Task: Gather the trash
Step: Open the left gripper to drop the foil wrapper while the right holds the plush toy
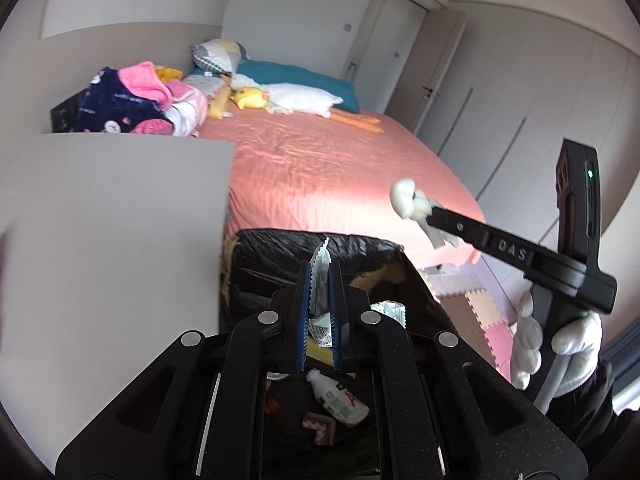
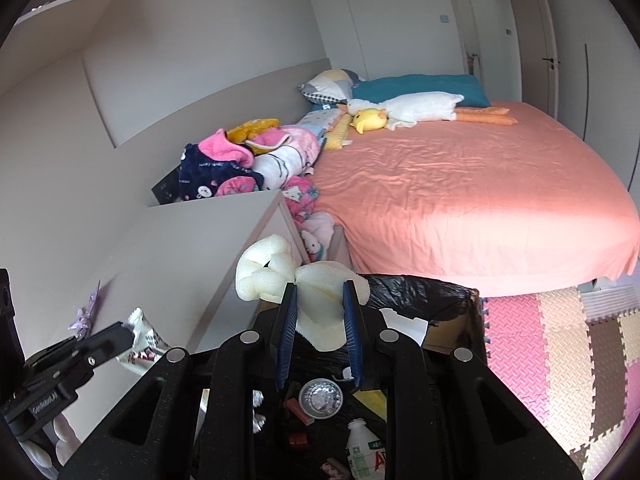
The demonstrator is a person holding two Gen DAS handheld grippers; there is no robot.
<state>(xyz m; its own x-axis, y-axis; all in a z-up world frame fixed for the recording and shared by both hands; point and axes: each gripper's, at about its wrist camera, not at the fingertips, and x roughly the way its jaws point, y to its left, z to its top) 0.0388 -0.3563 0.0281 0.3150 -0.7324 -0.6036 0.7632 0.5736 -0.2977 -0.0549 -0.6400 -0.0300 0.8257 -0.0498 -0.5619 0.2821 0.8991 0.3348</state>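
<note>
Trash held over the bin (image 1: 416,276).
Left gripper (image 1: 320,276) fingers pinch a wrapper (image 1: 321,268); right gripper (image 2: 320,300) fingers squeeze foam (image 2: 316,308).

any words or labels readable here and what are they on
"DAS": on the right gripper's black finger, seen from the left wrist.
"GenRobot.AI": on the left gripper's body, seen from the right wrist.
Red "A" with green print on the small white bottle: rest unreadable.
Wrapper print: too blurred.
</note>
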